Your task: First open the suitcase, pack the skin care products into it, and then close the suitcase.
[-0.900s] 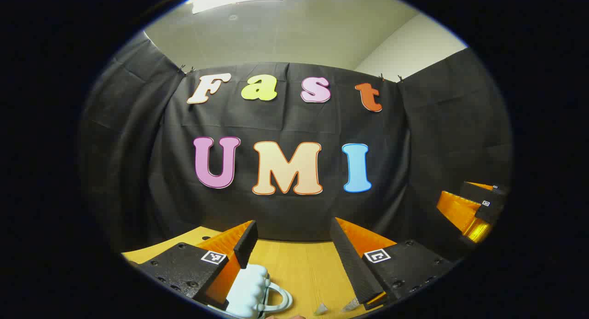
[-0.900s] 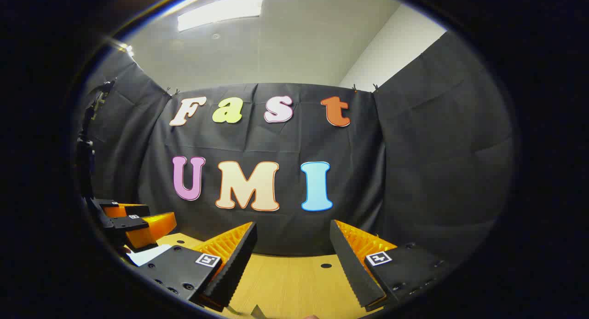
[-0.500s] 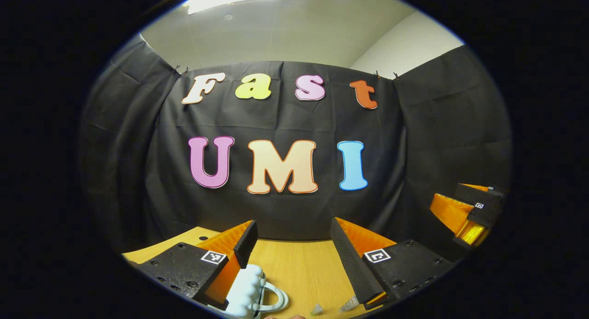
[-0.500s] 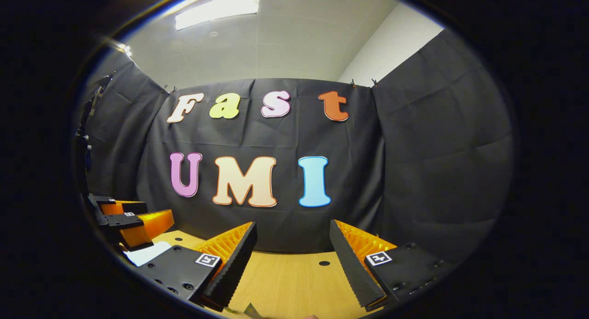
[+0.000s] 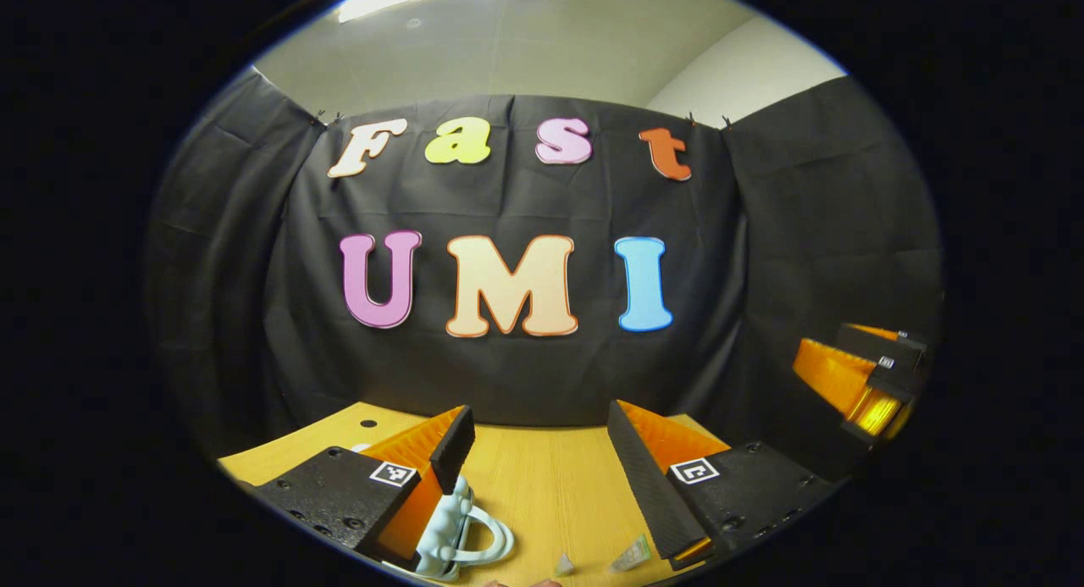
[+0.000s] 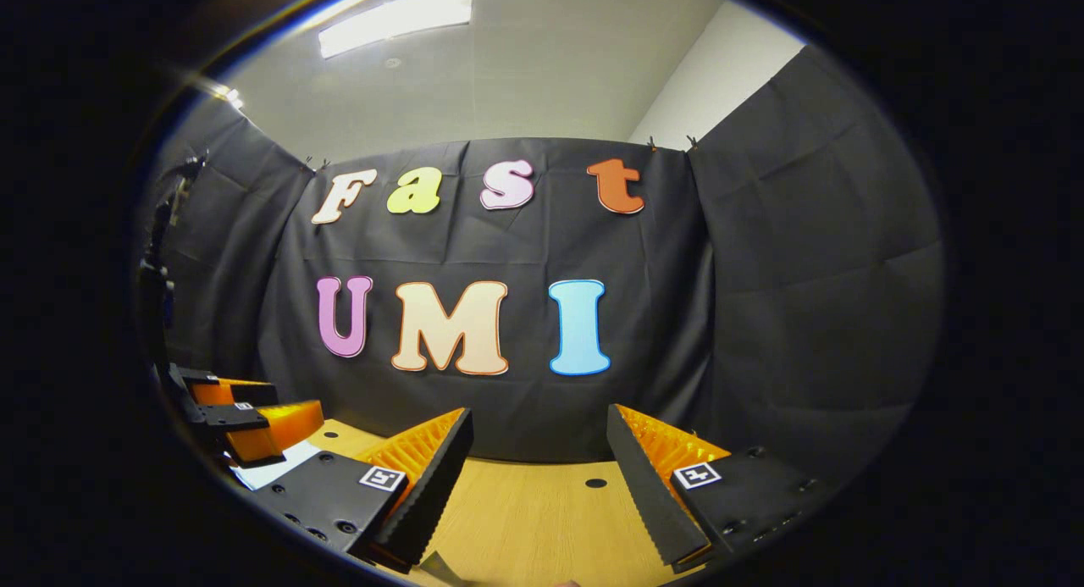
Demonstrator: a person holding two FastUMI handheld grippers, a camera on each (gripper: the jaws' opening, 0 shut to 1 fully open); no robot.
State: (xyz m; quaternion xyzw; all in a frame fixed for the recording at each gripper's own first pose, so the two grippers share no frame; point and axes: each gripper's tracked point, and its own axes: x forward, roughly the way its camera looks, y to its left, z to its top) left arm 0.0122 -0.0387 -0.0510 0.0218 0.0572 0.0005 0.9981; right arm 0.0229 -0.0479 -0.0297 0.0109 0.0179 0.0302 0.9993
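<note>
In the left gripper view my left gripper (image 5: 539, 430) is open above a wooden table (image 5: 542, 485), with nothing between its fingers. A pale blue moulded object with a loop handle (image 5: 461, 532), perhaps the small suitcase, lies just beyond the left finger, partly hidden by it. Two small clear pieces (image 5: 631, 555) lie near the right finger. My right gripper (image 5: 864, 384) hangs at the far right of that view. In the right gripper view the right gripper (image 6: 539, 430) is open and empty over the table (image 6: 525, 519). The left gripper (image 6: 246, 413) shows at the left edge there.
Black cloth walls close the booth behind and on both sides. The tabletop has small round holes (image 6: 595, 483). A white flat thing (image 6: 271, 470) lies under the left gripper in the right gripper view. A small clear piece (image 6: 440, 567) sits at the bottom edge.
Both views have tipped down a little, so the wall sits higher and more tabletop shows. The pale blue object now shows more of its handle. Both grippers stay open.
</note>
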